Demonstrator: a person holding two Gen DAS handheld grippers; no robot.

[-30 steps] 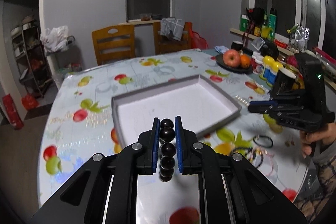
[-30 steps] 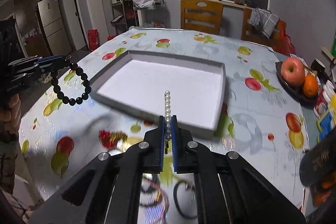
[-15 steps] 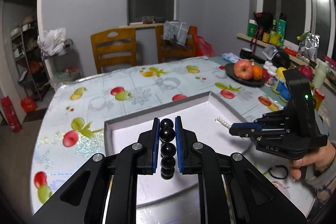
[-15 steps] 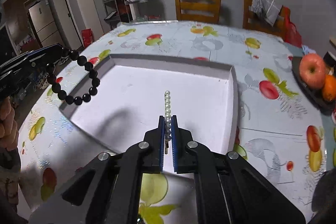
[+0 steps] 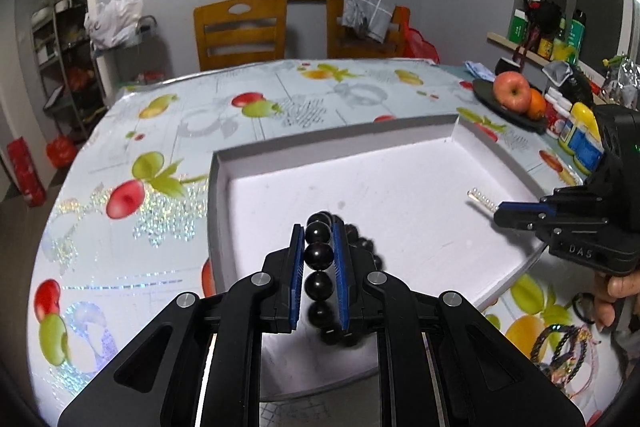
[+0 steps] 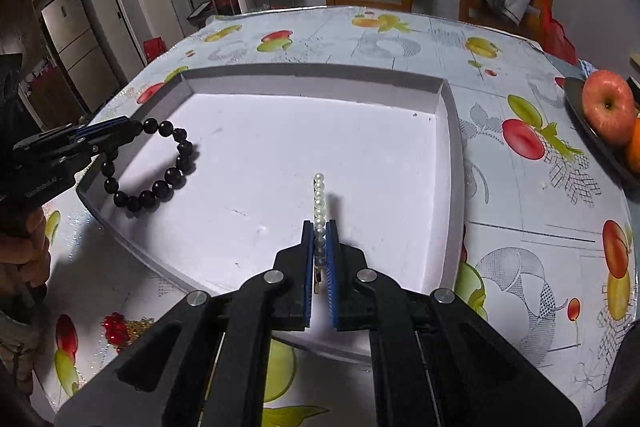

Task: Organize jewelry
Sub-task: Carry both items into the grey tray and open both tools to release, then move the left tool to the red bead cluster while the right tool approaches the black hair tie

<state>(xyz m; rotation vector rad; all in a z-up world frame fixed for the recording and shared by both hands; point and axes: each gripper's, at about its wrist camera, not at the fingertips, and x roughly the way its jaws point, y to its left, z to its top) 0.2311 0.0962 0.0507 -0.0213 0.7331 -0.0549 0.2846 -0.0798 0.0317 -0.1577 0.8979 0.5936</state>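
Your left tongs (image 5: 319, 251) pinch the limp black bead bracelet (image 6: 160, 167), your right tongs (image 6: 319, 239) the slippery pearl strand (image 6: 319, 199); grip between beads.

Both grippers lowered over the white tray

Across the 2 earlier moments, the left gripper (image 5: 319, 239) has moved from the near-left desk (image 5: 168, 131) edge to above the tray (image 5: 332, 143) interior; the black bead bracelet (image 6: 160, 163) now hangs over the tray floor near its left wall, where before it hung outside the tray. The right gripper (image 6: 319, 239) has moved from outside the tray's near rim to over the right half of the tray floor, carrying the pearl strand (image 6: 319, 199) with it. In both wrist views the tray fills more of the frame and the loose jewelry (image 5: 560, 347) on the desk has slipped toward the picture edge.
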